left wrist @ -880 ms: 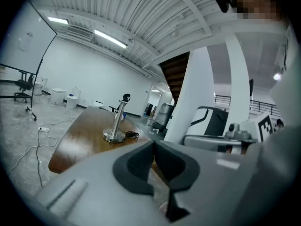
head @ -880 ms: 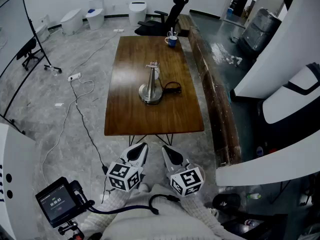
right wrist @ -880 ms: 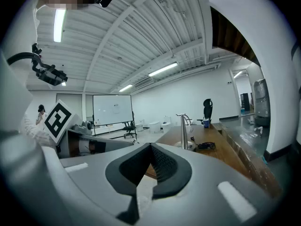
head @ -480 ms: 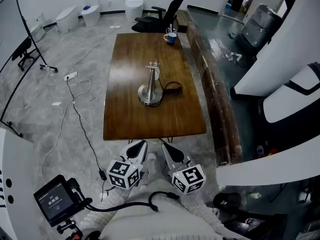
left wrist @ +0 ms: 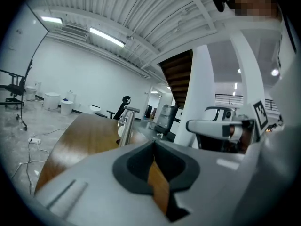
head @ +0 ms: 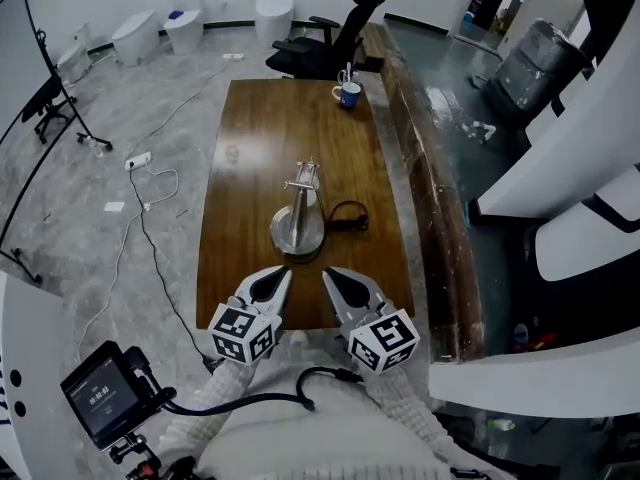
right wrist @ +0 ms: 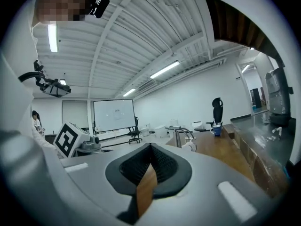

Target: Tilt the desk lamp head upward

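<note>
The metal desk lamp stands near the middle of the long wooden table, with a round base and a slim stem that ends in a small head. Both grippers hover side by side over the table's near edge, short of the lamp. My left gripper is shut and holds nothing. My right gripper is likewise shut and empty. In the left gripper view the lamp rises beyond the shut left gripper. The right gripper view shows the lamp past the shut right gripper.
A blue mug stands at the table's far end, with a black office chair behind it. A black cable loops beside the lamp base. A low wooden ledge runs along the table's right side. A power strip lies on the floor at the left.
The table and lamp have come closer in the head view. Both grippers, before short of the table, now reach over its near edge. Both jaws stay shut.
</note>
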